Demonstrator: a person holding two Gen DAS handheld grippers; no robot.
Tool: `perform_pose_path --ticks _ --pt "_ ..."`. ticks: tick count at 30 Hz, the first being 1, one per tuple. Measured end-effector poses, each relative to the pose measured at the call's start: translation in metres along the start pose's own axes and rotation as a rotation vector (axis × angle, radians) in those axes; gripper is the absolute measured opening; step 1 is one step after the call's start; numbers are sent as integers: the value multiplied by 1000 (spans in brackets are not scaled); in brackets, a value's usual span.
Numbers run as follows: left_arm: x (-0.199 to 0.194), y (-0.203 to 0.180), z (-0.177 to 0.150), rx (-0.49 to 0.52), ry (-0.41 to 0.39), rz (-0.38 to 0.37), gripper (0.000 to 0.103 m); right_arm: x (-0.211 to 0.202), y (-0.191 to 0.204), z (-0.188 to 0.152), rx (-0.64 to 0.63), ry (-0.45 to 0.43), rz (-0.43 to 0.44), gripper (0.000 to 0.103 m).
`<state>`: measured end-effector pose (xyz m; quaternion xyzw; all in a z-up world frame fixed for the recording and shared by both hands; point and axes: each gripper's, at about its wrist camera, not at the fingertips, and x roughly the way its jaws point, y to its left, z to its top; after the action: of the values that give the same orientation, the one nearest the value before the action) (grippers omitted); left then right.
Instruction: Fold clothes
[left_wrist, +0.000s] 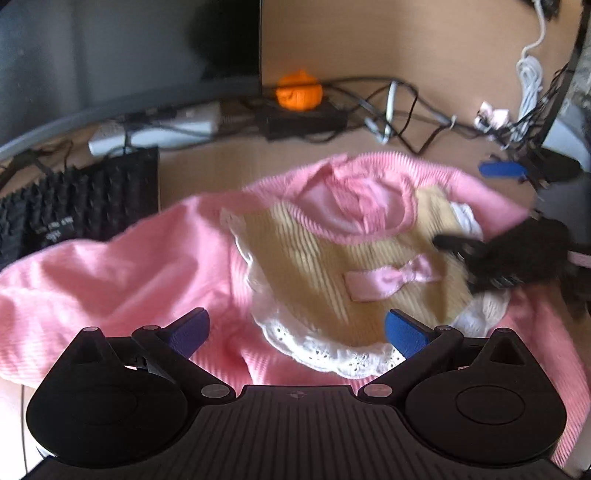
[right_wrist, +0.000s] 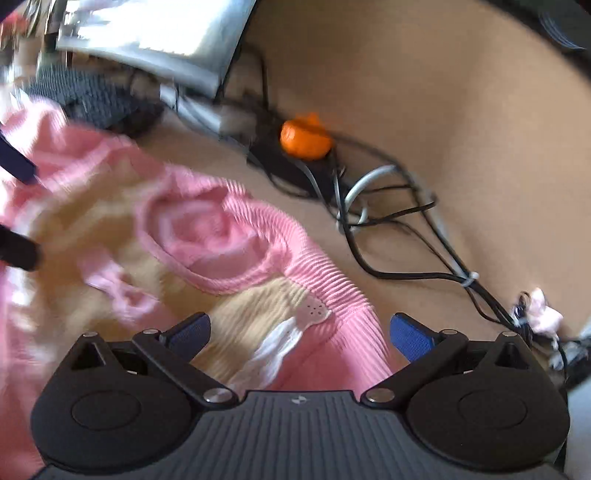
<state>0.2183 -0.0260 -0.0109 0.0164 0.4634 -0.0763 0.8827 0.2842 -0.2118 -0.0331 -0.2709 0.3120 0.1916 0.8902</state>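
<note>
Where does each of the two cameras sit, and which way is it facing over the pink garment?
Left wrist: sits on the left gripper, looking forward and down over the pink garment towards the keyboard; its own blue-padded fingers show, spread open, and the right gripper shows at the right.
Right wrist: sits on the right gripper, facing the garment's neckline and the cables; its fingers stand open.
Shared: garment, orange object, keyboard.

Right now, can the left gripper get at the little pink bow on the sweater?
Probably yes. The left gripper is open above the pink sweater, and the pink bow lies exposed just ahead of it. The right gripper sits close beside the bow and might crowd it.
</note>
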Motion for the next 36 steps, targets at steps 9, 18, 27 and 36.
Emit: perform_pose_path --ticks 9,18,27,36 --pt "-19 21 -17 -88 -115 19 103 -20 -39 -3 361 -6 118 103" --pt "-16 136 -41 -221 -95 232 103 -69 5 -23 442 17 287 103" --pt "-9 200 -55 -286 -32 285 103 -94 -3 -42 496 54 155 103" --pt "-50 161 -58 -206 -74 208 103 -82 -94 -101 792 153 81 103"
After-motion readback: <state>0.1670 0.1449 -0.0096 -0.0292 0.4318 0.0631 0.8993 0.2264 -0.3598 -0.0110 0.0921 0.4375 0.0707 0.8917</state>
